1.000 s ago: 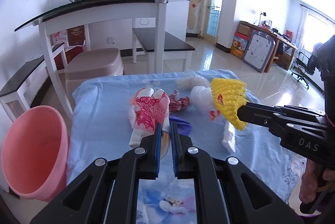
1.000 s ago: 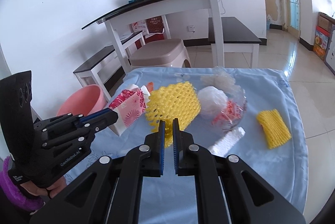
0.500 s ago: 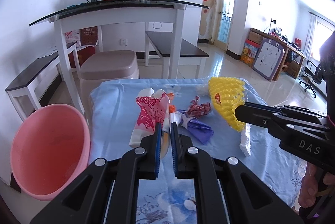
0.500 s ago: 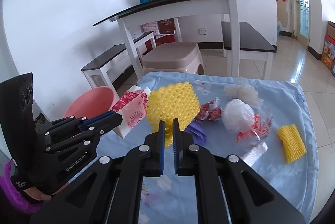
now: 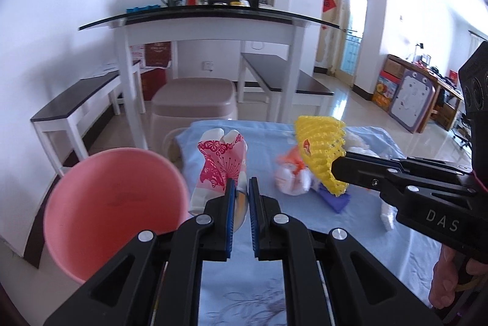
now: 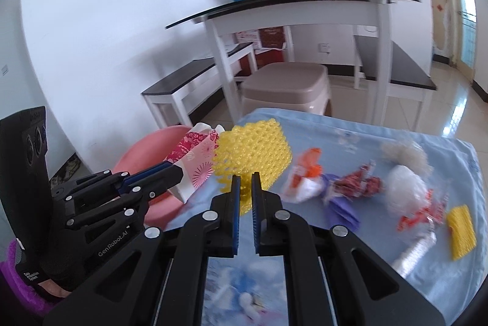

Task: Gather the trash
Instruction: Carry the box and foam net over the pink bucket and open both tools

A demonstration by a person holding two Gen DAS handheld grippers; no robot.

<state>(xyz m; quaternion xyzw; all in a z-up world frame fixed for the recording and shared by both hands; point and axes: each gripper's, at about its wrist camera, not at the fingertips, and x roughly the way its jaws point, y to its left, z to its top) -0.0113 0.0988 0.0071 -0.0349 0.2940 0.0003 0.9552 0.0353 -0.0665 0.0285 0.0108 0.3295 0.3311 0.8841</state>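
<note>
The left gripper (image 5: 239,198) pinches a pink paper bag (image 5: 221,164), its jaws pressed together on the bag's lower end so the bag stands up and away from the fingers, long axis running on from them. The right gripper (image 6: 245,188) is likewise clamped, on a yellow foam net (image 6: 253,149) that fans out ahead of its tips.

What the coming move turns on is the pink bin (image 5: 113,204) — it sits off the table's left edge, lower than the tabletop, mouth tilted toward the grippers. In the left wrist view the bag is just beside the bin's rim, to its right; in the right wrist view the net lies further right, with the left gripper (image 6: 170,173) and bag between it and the bin (image 6: 146,155). So the left hand is the nearer, and I judge its drop should come first; the right must then cross the same gap.

Room looks open above the bin; the wall stands behind it. On the blue cloth (image 6: 366,137) more scraps remain — wrappers, a white bag, a second small yellow net (image 6: 462,231) near the right edge
</note>
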